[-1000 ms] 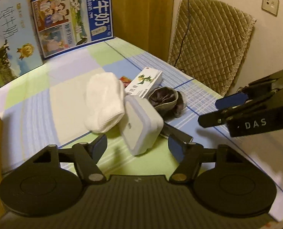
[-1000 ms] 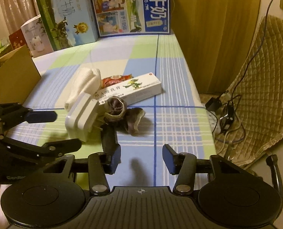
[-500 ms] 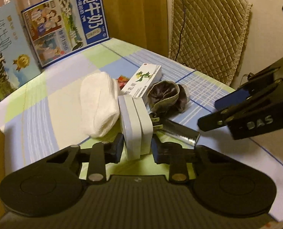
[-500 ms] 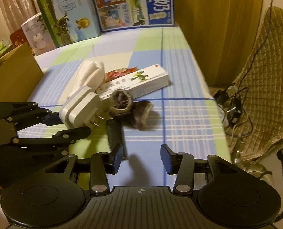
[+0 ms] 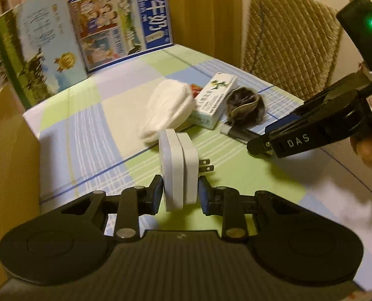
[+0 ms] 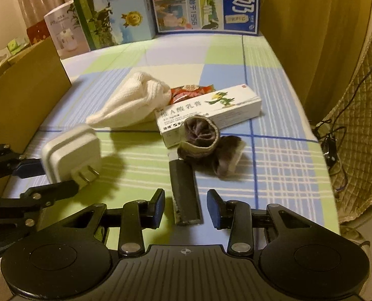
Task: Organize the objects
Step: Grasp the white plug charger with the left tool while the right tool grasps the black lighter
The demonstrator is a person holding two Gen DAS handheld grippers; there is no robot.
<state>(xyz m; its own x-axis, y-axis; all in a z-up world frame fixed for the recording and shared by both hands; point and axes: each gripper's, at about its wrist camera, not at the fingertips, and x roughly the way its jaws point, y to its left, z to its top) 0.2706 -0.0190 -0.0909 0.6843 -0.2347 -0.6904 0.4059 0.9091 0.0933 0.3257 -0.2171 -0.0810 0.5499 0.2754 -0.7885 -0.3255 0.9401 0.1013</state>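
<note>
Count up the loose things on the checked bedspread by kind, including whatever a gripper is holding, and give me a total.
Socks: 2, a white sock and a brown sock
Chargers: 1, the white plug adapter held in the left gripper
Boxes: 1, the ointment box
Snack packets: 1, red
Dark flat bars: 1
Total: 6

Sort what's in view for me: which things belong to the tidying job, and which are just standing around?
Job items:
white plug adapter, clamped in the left gripper
white sock
brown sock
ointment box
red snack packet
black bar, ahead of the open right gripper

Standing around:
milk cartons
cardboard box
quilted chair
</note>
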